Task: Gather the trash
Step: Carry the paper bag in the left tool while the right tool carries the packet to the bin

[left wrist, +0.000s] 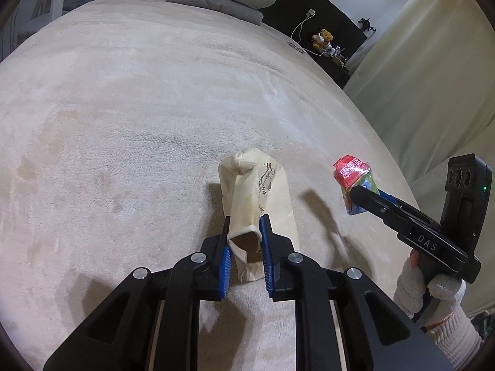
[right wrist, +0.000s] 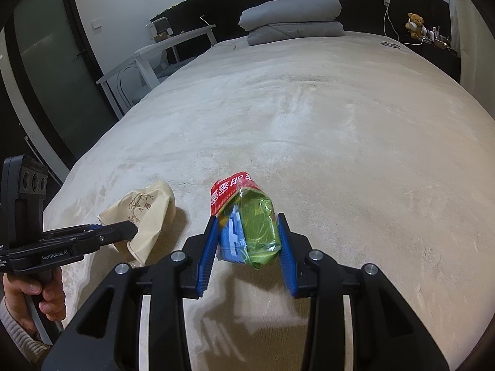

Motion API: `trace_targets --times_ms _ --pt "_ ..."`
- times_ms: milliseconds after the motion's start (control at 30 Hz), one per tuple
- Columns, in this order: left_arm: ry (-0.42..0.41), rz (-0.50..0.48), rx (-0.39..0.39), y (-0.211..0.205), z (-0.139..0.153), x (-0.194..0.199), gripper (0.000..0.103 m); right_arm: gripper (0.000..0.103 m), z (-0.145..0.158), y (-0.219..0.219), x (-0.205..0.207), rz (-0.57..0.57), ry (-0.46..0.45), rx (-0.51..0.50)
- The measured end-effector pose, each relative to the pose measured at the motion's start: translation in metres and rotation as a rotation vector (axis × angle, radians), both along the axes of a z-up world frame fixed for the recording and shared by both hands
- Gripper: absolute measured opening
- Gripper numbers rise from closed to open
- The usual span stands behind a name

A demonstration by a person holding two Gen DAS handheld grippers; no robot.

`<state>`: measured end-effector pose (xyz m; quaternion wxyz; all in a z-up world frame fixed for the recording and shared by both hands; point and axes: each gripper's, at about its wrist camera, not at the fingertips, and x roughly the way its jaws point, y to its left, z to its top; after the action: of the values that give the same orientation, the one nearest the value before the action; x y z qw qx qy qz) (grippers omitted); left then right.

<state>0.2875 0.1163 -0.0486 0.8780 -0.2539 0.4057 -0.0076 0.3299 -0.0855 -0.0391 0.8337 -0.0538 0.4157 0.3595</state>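
The left gripper (left wrist: 244, 232) pinches the paper bag (left wrist: 256, 198), mouth toward six o'clock; the right gripper (right wrist: 247, 235) clamps the wrapper (right wrist: 247, 222), seemingly for bagging.

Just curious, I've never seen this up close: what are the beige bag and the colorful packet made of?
The beige bag looks like matte paper or thin fabric: soft creases, no shine. The colorful packet looks like glossy plastic film: it crinkles and glints.

Folded grey duvet (right wrist: 290, 18) and teddy bear (right wrist: 415, 24) by the bed's (right wrist: 340, 123) head.
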Motion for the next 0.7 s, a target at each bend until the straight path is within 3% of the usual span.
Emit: trace_targets --times_ms 333,700 --pt "-0.049 -0.011 0.028 -0.008 0.013 -0.018 0.016 0.038 0.011 -0.011 -0.022 -0.019 -0.006 0.026" --pt "-0.127 0.011 0.027 -0.004 0.028 -0.065 0.016 0.038 0.022 -0.027 -0.056 -0.032 -0.022 0.041"
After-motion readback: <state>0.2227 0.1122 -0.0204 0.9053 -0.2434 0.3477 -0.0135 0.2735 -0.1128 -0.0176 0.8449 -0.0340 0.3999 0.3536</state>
